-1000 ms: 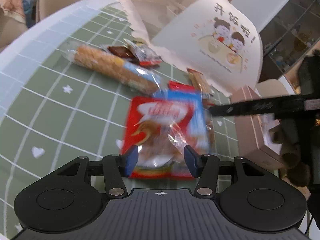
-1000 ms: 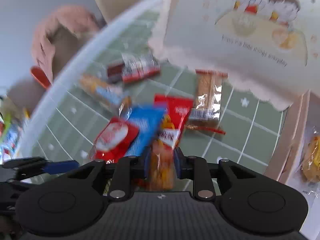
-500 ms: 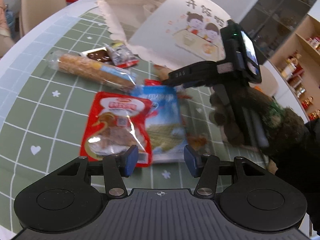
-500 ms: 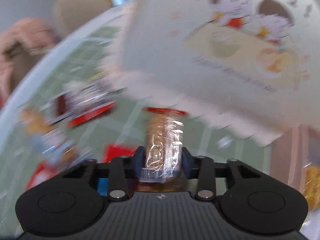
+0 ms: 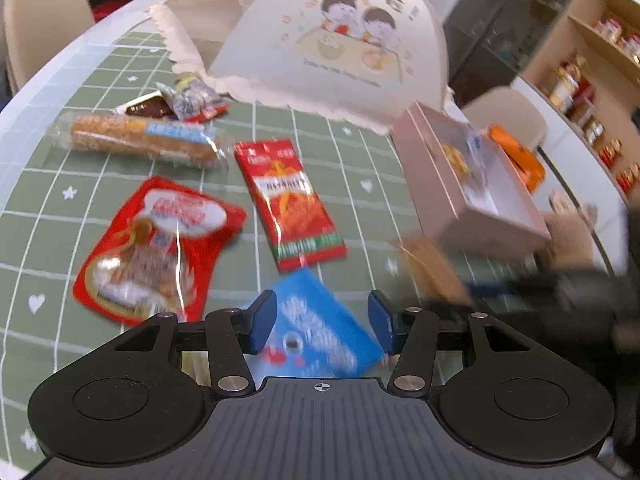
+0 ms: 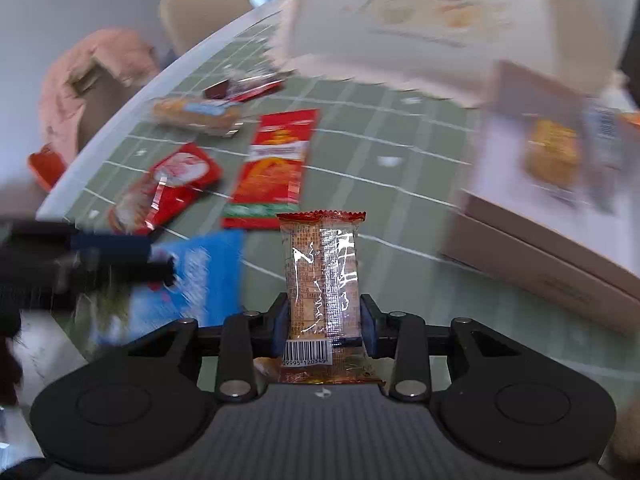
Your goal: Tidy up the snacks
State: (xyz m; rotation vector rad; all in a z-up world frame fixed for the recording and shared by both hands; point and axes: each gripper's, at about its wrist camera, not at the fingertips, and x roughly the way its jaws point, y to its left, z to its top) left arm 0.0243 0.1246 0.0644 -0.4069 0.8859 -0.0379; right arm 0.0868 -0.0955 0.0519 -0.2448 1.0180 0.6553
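The right gripper (image 6: 323, 322) was clenched on a clear-wrapped cracker packet (image 6: 322, 276), which stood upright between the fingers, above the bench (image 6: 400, 208). The left gripper (image 5: 322, 322) was released, its jaws spread wide with a blue packet (image 5: 320, 326) lying between and below them; whether they touched it could not be determined. On the green grid-patterned bench lay a long red packet (image 5: 288, 196), a red pouch (image 5: 156, 248) to its left, and a long clear-wrapped pastry (image 5: 140, 140) farther back. A pink open box (image 5: 476, 184) sat to the right, containing a yellow-orange snack (image 6: 552, 152). A white food cover (image 5: 332, 44) stood behind.
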